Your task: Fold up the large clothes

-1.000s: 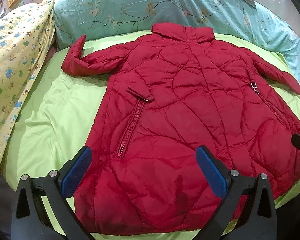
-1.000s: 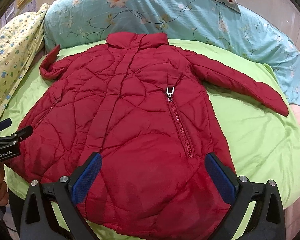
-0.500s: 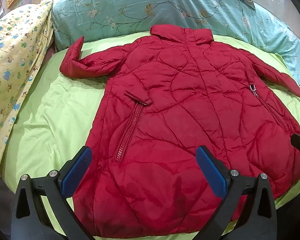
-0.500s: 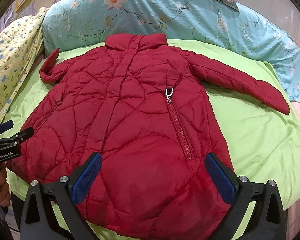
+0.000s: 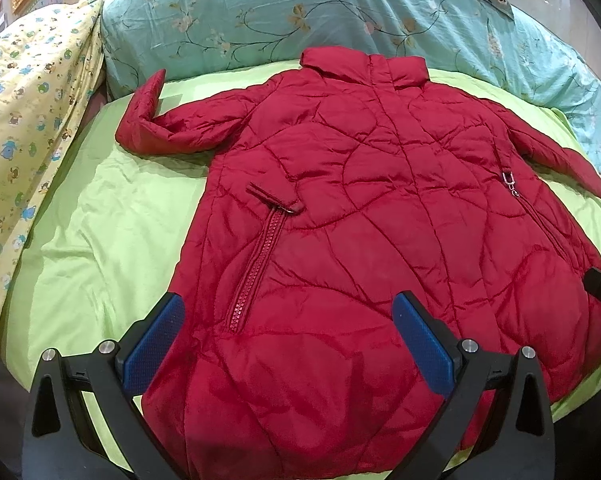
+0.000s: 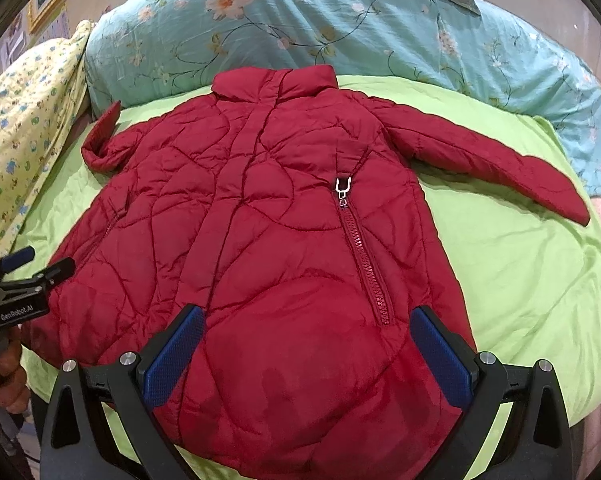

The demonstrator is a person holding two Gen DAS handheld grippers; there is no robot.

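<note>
A red quilted coat (image 5: 360, 208) (image 6: 260, 220) lies spread flat, front up, on a lime green sheet (image 5: 100, 232) (image 6: 520, 280), collar toward the pillows. Its left sleeve (image 5: 168, 128) bends back at the cuff; the right sleeve (image 6: 488, 164) stretches straight out. My left gripper (image 5: 288, 336) hovers open over the hem's left part, holding nothing. Over the hem's right part my right gripper (image 6: 306, 354) is open too, and empty. The left gripper (image 6: 24, 268) also shows at the left edge of the right wrist view, held by a hand (image 6: 4, 372).
A teal floral duvet (image 5: 340, 16) (image 6: 340, 40) lies bunched behind the collar. A yellow patterned blanket (image 5: 24, 120) (image 6: 20, 128) hangs along the left. Bare green sheet lies to both sides of the coat. The bed's near edge runs just below the hem.
Both views have shifted slightly, with the coat sitting a little lower and nearer the left in frame. The coat itself has not moved and both grippers stay open.
</note>
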